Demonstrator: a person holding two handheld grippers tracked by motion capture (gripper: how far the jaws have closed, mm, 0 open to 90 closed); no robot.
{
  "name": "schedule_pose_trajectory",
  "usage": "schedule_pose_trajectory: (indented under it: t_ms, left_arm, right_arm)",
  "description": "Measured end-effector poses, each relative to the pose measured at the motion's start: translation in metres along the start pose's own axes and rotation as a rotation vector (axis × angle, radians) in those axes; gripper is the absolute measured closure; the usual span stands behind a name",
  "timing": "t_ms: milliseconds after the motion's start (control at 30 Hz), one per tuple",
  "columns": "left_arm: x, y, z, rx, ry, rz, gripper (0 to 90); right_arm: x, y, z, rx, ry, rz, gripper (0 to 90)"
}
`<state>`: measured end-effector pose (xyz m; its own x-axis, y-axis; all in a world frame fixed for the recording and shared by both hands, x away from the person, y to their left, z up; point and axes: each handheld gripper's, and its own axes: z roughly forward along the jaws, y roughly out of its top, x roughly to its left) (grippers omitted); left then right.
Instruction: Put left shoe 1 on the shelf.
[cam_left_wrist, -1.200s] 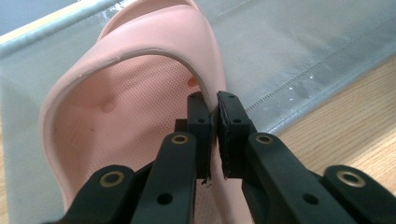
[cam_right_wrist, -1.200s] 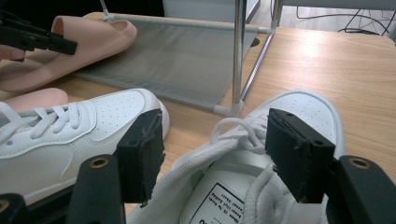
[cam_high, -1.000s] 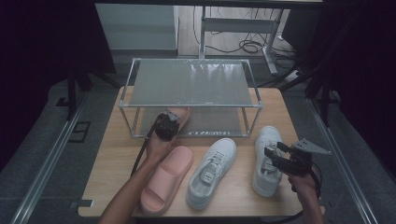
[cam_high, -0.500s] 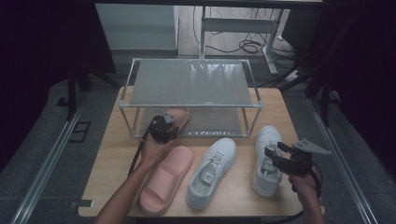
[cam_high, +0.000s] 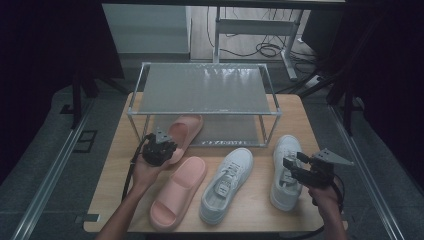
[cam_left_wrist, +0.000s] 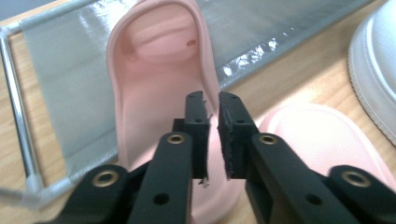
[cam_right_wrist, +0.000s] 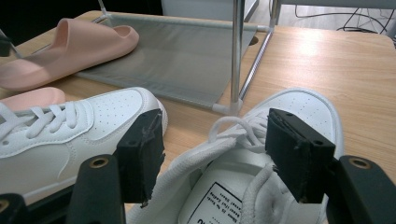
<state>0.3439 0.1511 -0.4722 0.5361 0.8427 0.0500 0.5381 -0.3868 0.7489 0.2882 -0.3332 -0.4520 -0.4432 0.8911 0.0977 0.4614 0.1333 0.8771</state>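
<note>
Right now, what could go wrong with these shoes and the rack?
1. The pink slide lies only partly on the rack's lower shelf, heel out over the table; a nudge could drag it off.
2. The left gripper, jaws just closed on nothing, could clip that heel.
3. The right gripper straddles the right sneaker; loose laces may snag.

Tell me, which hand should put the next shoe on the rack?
Probably the right: its gripper stands open around the white lace-up sneaker's collar. The left gripper, nearly shut, holds nothing above the pink foam slide on the shelf.
</note>
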Motion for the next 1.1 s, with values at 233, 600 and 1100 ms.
schedule_pose_trajectory:
  t_ms: [233, 600, 1100]
  left_arm:
    - [0.005, -0.019, -0.013, 0.020, 0.006, -0.007, 89.9]
    - [0.017, -0.051, -0.025, 0.078, -0.003, -0.023, 90.0]
    - [0.025, -0.070, -0.011, 0.152, 0.003, -0.037, 89.9]
  right_arm:
    - [0.000, 0.000, 0.000, -0.006, -0.005, 0.002, 37.6]
    - [0.002, -0.001, 0.002, 0.004, 0.000, -0.002, 37.6]
    - [0.003, -0.002, 0.004, 0.010, 0.000, 0.000, 37.6]
